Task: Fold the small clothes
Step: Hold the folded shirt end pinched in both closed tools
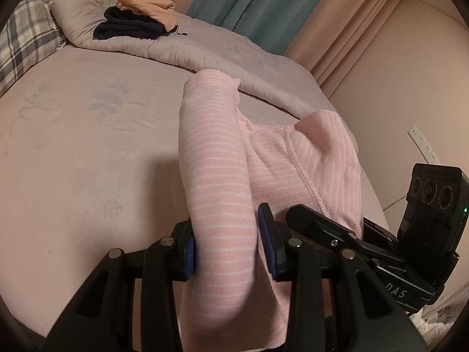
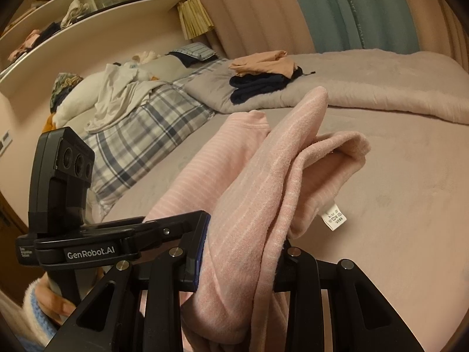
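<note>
Looking from the left wrist:
Left gripper point(image 1: 227, 249): its two blue pads are sitting on each side of a fat roll of the pink striped top point(image 1: 215, 182), and they are pinching it.
Pink striped top: one part is standing up tall from the jaws, and the rest is hanging over to the right, above the bed point(image 1: 73, 161).
Right gripper point(image 1: 337, 228): it is poking in from the right, close beside the left one, with its tip tucked under the pink cloth. You cannot tell from here how its jaws are standing.
Far end of the bed: a folded peach cloth point(image 1: 143, 3) is lying on top of a folded dark cloth point(image 1: 129, 26), and both are resting on a puffy blanket point(image 1: 205, 50).
Left side: a checked pillow point(image 1: 26, 38) is lying by the blanket.

Looking from the right wrist:
Right gripper point(image 2: 237, 267): its jaws are squeezing a thick bunch of the pink top point(image 2: 258, 182).
Pink top: it is sticking up out of the jaws and drooping to the right, with a small white tag point(image 2: 334, 218) dangling over the bed point(image 2: 395, 176).
Left gripper point(image 2: 187, 220): it is coming in from the left and touching the same pink cloth.
Behind: the peach cloth point(image 2: 261, 63) is sitting on the dark cloth point(image 2: 258, 86), well apart from the pink top.
</note>
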Demonstrator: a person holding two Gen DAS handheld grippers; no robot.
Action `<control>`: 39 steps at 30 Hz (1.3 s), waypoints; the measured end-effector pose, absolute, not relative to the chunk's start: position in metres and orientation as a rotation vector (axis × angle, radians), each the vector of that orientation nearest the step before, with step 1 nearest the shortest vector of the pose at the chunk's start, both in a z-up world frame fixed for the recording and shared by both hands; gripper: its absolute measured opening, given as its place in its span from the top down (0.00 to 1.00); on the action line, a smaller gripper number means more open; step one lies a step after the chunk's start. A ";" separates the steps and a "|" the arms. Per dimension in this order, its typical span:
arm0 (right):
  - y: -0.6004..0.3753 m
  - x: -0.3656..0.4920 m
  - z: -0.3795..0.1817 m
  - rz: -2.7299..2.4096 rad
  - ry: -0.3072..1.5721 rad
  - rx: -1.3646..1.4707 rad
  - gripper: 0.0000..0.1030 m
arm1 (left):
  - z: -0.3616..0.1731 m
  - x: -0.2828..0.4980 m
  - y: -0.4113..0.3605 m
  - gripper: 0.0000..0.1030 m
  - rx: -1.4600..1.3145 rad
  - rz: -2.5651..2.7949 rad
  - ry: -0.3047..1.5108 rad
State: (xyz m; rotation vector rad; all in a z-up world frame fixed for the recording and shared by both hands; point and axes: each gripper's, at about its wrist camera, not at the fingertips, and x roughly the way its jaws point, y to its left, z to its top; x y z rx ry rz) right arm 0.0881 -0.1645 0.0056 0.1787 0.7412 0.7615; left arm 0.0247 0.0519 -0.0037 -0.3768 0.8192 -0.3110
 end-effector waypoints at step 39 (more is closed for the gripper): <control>-0.160 0.117 -0.004 0.743 0.760 0.184 0.67 | -0.019 0.071 0.051 0.66 -0.363 -0.317 0.861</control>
